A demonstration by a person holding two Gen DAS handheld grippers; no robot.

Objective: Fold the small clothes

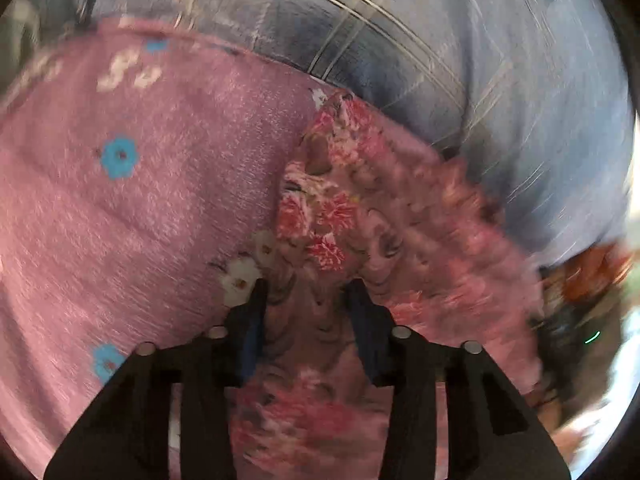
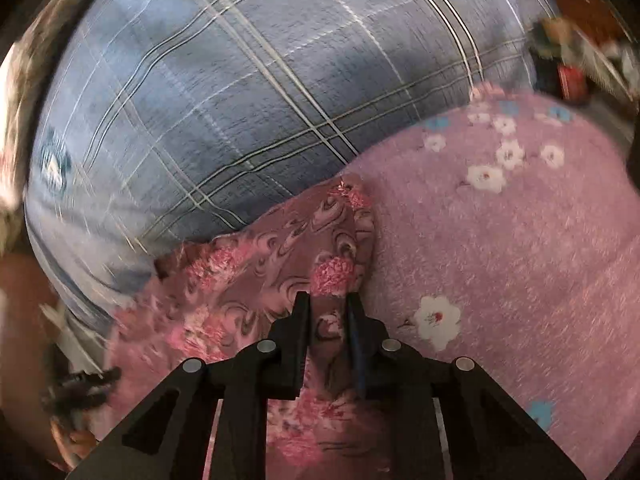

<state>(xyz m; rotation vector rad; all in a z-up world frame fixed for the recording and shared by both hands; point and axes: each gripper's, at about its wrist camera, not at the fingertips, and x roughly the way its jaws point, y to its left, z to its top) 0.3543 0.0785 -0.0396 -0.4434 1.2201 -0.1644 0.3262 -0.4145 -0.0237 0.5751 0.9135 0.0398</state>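
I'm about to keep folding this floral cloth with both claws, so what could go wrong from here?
1. Both views are motion-blurred, so the move looks fast; the floral cloth could slip from a claw.
2. The right claw seems to pinch only a narrow bunched edge, a weak hold.
3. The left claw stands wider around the cloth, and the pink blanket lies right beside it; its fuzzy pile might snag or get dragged along.

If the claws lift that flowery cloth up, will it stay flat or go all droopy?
Probably droopy: the flowery cloth already bunches into folds between the right claw and the left claw. It looks thin, so likely light. It may drag on the fuzzy pink blanket rather than slide.
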